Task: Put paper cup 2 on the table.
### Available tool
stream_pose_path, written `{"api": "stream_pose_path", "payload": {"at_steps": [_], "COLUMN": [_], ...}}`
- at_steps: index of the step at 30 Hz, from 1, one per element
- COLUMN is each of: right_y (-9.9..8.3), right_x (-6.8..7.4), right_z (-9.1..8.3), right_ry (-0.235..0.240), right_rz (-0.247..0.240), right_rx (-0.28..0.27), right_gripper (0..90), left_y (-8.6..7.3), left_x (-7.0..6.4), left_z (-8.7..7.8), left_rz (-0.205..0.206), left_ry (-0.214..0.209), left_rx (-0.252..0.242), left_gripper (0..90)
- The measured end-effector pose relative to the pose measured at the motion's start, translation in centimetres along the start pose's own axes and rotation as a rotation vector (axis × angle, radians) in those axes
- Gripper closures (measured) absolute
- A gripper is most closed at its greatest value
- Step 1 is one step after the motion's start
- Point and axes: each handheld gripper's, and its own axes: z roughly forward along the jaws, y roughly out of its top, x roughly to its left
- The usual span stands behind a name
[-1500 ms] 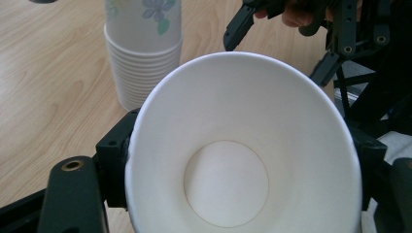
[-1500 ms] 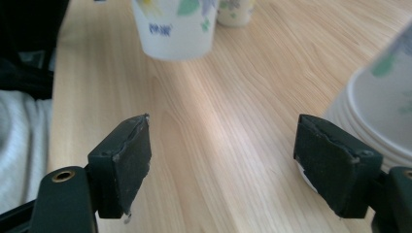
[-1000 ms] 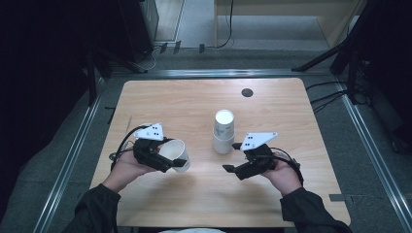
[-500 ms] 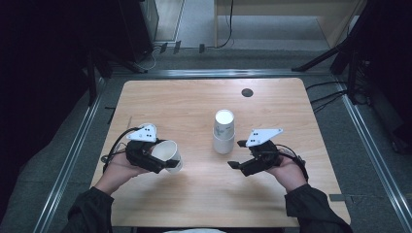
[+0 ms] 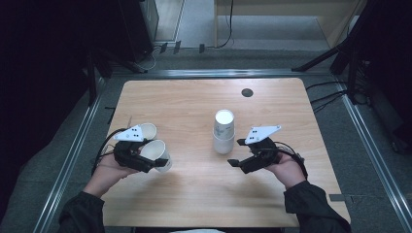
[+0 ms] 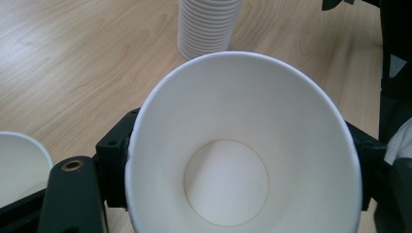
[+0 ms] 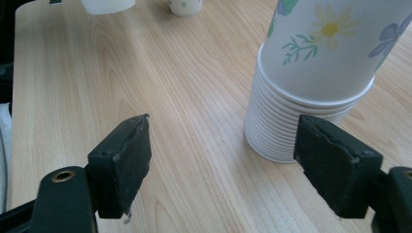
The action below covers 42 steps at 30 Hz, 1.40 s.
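Left claw (image 5: 154,162) carried its gripped cup (image 5: 158,154) beside another cup (image 5: 147,130); right claw (image 5: 238,153) gapes near stack (image 5: 224,131).

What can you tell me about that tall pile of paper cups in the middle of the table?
The stack of white paper cups stands upside down on the light wooden table, bases up, many rolled rims layered tightly at the bottom. The outermost cup carries a printed pattern of yellow daisies, a bluish flower and green sprigs. It stands upright, near the table's middle. Nothing grips it: the right gripper waits beside it with its jaws spread apart.
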Motion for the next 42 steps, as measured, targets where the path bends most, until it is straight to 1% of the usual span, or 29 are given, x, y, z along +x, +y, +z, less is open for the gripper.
{"api": "stream_pose_path", "payload": {"at_steps": [5, 7, 12, 14, 15, 17, 21, 25, 28, 30, 32, 36, 42], "right_y": [0.1, 0.0, -0.1, -0.1, -0.1, -0.1, -0.1, -0.1, -0.2, -0.2, -0.2, -0.2, -0.2], "right_x": [-0.2, -0.2, -0.5, -0.5, -0.5, -0.5, -0.5, -0.5, -0.4, -0.4, -0.4, -0.4, -0.4], "right_z": [0.0, 0.0, 0.1, 0.1, 0.1, 0.1, 0.2, 0.3, 0.4, 0.4, 0.5, 0.5, 0.6], "right_ry": [0.000, -0.002, -0.009, -0.009, -0.008, -0.008, -0.007, -0.005, -0.005, -0.005, -0.002, -0.003, -0.003], "right_rz": [0.000, -0.001, 0.004, 0.006, 0.006, 0.004, 0.002, 0.003, 0.001, 0.001, -0.001, 0.001, -0.005], "right_rx": [-0.003, 0.004, 0.017, 0.015, 0.014, 0.019, 0.021, 0.031, 0.034, 0.033, 0.032, 0.042, 0.048], "right_gripper": [21.8, 21.8, 21.8, 21.8, 21.8, 21.8, 21.8, 21.8, 21.8, 21.8, 21.8, 21.8, 21.8], "left_y": [-0.6, -0.8, -1.4, -1.6, -1.7, -2.0, -2.4, -2.7, -3.1, -3.5, -3.8, -4.2, -4.5], "left_x": [0.6, 0.9, 1.5, 1.7, 1.8, 2.0, 2.4, 2.7, 3.0, 3.4, 3.7, 4.1, 4.2], "left_z": [-0.6, -0.8, -1.1, -1.2, -1.2, -1.2, -1.3, -1.3, -1.2, -1.1, -1.0, -0.8, -0.3], "left_rz": [-0.010, -0.022, -0.035, -0.035, -0.035, -0.044, -0.047, -0.056, -0.063, -0.070, -0.081, -0.096, -0.092], "left_ry": [0.010, 0.016, 0.035, 0.037, 0.046, 0.050, 0.062, 0.063, 0.074, 0.090, 0.104, 0.122, 0.128], "left_rx": [0.002, 0.006, 0.016, 0.023, 0.032, 0.040, 0.060, 0.060, 0.075, 0.097, 0.108, 0.135, 0.169], "left_gripper": [22.5, 22.5, 22.5, 22.4, 22.4, 22.4, 22.4, 22.4, 22.3, 22.2, 22.0, 21.4, 20.9]}}
